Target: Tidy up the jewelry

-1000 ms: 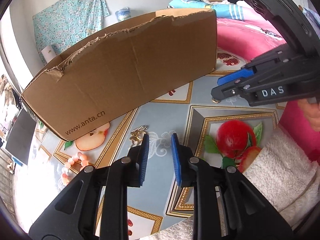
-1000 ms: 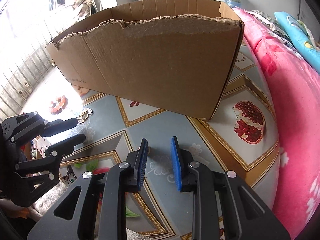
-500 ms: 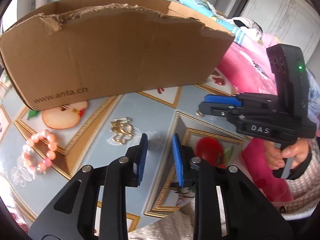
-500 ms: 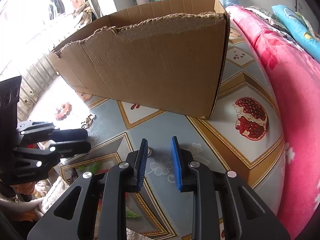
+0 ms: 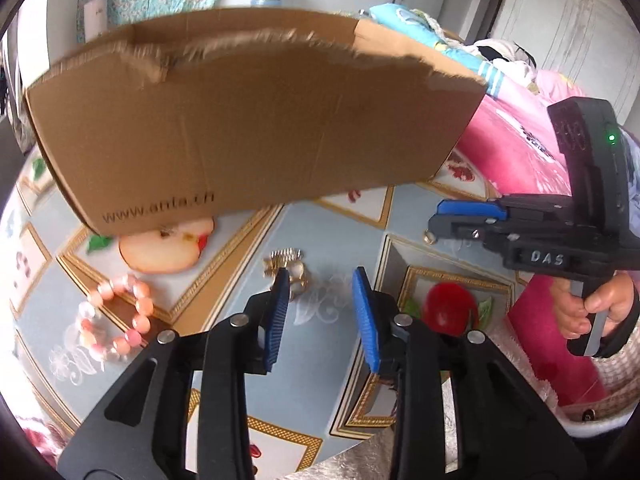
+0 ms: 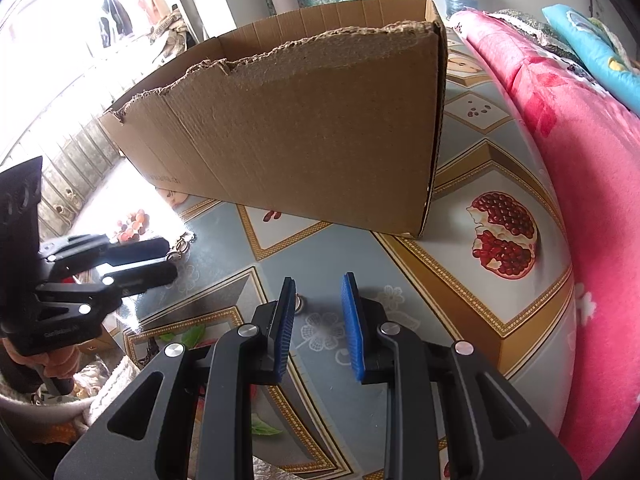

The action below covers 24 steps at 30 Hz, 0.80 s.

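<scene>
A desk (image 5: 332, 232) with a fruit-patterned cloth carries a big cardboard box (image 5: 248, 120) with a torn upper edge at its far side. A pink blanket (image 6: 592, 168) lies along the desk's right. On the near left of the desk lies a pink bead bracelet (image 5: 116, 316), and to its right, well apart from it, a small gold trinket (image 5: 286, 266) sits just beyond the left claw (image 5: 318, 314). That claw is released, blue pads parted, nothing between them. The right claw (image 6: 318, 320) is likewise released and empty, over bare cloth, with a small ring (image 6: 300, 303) just beside its left pad.
</scene>
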{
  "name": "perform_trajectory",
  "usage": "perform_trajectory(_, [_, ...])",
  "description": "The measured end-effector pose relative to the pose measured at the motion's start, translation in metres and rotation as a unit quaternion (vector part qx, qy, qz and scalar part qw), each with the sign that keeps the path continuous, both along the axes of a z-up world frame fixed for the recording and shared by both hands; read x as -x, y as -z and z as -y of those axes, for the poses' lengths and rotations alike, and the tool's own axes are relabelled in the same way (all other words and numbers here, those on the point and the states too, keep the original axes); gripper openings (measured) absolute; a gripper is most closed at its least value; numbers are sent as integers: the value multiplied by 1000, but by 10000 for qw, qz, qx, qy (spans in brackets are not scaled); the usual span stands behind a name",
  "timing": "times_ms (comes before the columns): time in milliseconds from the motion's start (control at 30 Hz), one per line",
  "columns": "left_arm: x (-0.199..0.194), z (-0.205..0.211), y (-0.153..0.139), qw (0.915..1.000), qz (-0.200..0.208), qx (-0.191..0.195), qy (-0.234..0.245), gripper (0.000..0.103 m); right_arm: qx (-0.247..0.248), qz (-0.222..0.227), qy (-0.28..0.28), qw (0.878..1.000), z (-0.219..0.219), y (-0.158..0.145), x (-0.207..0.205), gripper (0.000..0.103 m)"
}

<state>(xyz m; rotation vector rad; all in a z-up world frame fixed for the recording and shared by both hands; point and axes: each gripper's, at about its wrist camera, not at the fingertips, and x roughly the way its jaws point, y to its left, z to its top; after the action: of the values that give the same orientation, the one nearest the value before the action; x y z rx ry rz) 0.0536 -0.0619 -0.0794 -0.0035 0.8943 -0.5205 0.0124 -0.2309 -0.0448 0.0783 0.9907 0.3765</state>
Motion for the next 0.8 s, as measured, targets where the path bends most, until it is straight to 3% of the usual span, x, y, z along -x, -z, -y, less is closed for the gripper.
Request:
perform_trajectory(400, [6,-20,-3,9993,-174,-295,156,32,-42,8,7,10000,1,1,0,24])
perform_trajectory(600, [0,-7,-9,9991,10,173,385,32,-51,2,7,10000,1,1,-1,25])
perform_trajectory(700, [-9,-2,1,9985,-258,222,425,31,-52,-12,4,10000,1,1,-1,25])
perform_trajectory(800, [-7,-8,-1,9986,-277,209,408,31,-114,-9,11,9999,2,1,-1,25])
